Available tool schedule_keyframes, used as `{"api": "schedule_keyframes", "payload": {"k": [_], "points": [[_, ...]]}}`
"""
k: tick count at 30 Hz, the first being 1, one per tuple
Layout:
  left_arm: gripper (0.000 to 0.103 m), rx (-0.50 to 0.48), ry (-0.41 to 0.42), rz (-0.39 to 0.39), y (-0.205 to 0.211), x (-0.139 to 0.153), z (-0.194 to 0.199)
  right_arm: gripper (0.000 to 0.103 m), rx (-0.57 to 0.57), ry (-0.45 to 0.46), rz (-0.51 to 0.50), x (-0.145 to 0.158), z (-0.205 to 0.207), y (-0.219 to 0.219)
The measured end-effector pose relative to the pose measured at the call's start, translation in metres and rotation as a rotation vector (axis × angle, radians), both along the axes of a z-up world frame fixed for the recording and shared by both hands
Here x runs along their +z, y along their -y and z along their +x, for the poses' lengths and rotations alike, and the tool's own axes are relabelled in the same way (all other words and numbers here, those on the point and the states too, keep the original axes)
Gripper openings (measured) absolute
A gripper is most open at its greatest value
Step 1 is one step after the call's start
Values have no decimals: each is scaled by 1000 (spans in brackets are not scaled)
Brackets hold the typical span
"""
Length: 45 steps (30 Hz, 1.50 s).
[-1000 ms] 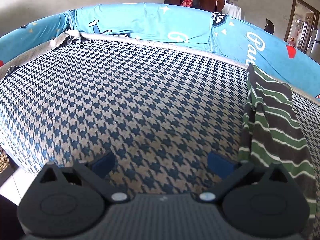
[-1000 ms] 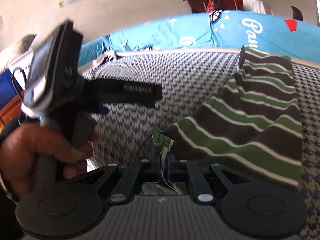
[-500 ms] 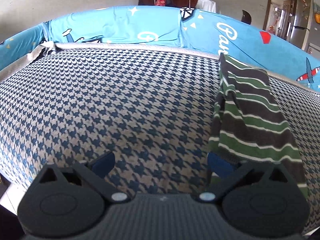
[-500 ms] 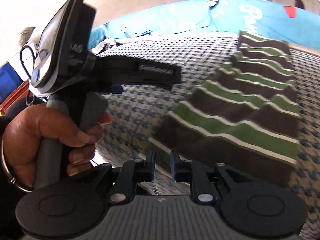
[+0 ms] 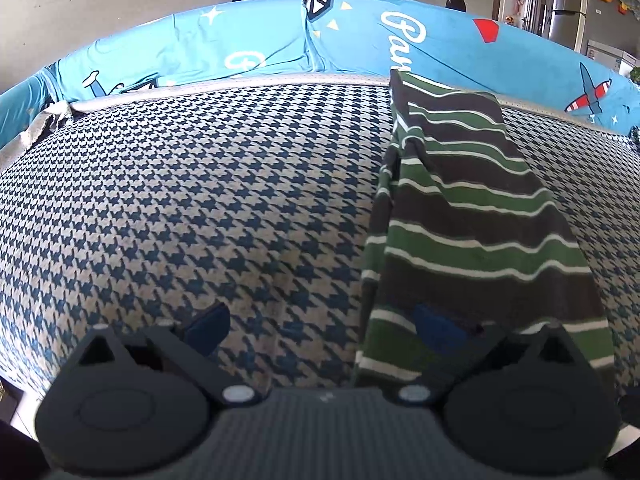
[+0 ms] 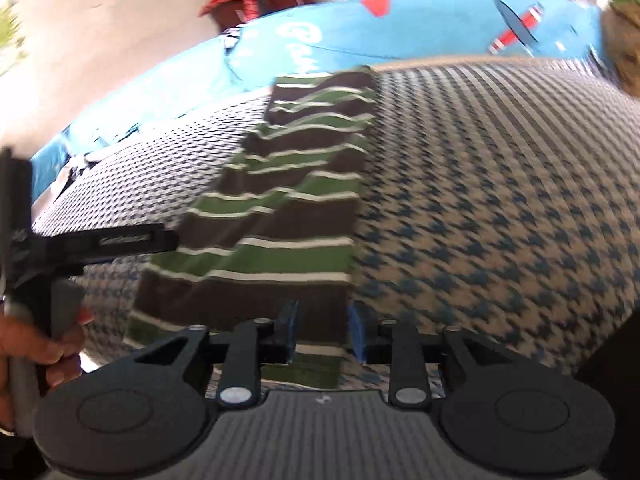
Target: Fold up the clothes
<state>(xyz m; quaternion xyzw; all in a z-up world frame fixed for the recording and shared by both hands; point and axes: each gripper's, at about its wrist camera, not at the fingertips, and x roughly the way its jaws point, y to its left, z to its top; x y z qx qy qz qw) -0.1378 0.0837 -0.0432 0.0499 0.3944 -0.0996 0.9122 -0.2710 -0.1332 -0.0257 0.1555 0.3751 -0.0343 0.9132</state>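
Two claws sit at the bottom of their frames, both spread and holding nothing. The left claw [image 5: 322,326] has its blue pads far apart; the left pad [image 5: 208,322] is over the checked bed cover [image 5: 200,200], and the right pad [image 5: 438,330] shows in front of the near end of the striped garment [image 5: 472,216]. Whether that pad touches the cloth cannot be told.

The garment, brown and green with thin white lines, lies as a long folded strip in the right half of the left wrist view, running from the lower right up to the far edge of the bed, where its top end meets the bright blue printed sheet [image 5: 260,44].

From the right wrist view the same garment [image 6: 288,208] runs up the middle of the frame. The right claw [image 6: 322,332] is partly spread, a clear gap between its pads, with the garment's near end showing in that gap; the picture is blurred. At the left edge, the left hand [image 6: 36,340] grips the handle of the other tool.
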Motion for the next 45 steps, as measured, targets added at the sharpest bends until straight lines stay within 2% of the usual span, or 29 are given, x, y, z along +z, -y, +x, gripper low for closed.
{"api": "schedule_keyframes", "payload": {"k": [4, 7, 10, 11, 13, 14, 15, 18, 25, 29, 31, 33, 37, 45], "points": [[103, -14, -7, 16, 6, -5, -1, 34, -19, -33, 52, -10, 2, 12], [103, -19, -10, 26, 7, -8, -1, 34, -24, -52, 127, -18, 6, 18], [103, -21, -16, 21, 7, -9, -1, 35, -24, -54, 160, -23, 7, 19], [103, -20, -19, 16, 6, -10, 0, 35, -18, -53, 153, -23, 8, 16], [103, -18, -24, 7, 4, -11, 0, 26, -3, -53, 143, -24, 7, 12], [103, -16, -25, 4, 4, -11, 0, 14, 4, -57, 141, -25, 8, 10], [103, -16, -24, 5, 4, -11, 0, 9, 9, -58, 139, -25, 9, 9], [103, -14, -26, 6, 5, -12, 0, 7, 14, -55, 128, -23, 6, 6], [103, -8, -26, 6, 7, -11, 1, 6, -9, -74, 26, -7, -11, -1], [103, -10, -23, 12, 9, -10, 3, 3, -13, -161, -21, -15, -6, -4], [103, -10, -26, 8, 10, -9, 6, 3, -40, -191, 13, -18, -6, 2], [103, -11, -26, 0, 11, -7, 10, 3, -48, -147, 44, -10, -9, 7], [103, -16, -22, -17, 17, -3, 21, 3, -27, -66, -10, 7, -12, 5], [103, -17, -22, -34, 29, -1, 45, 3, 18, -50, 12, 13, 3, 1]]}}
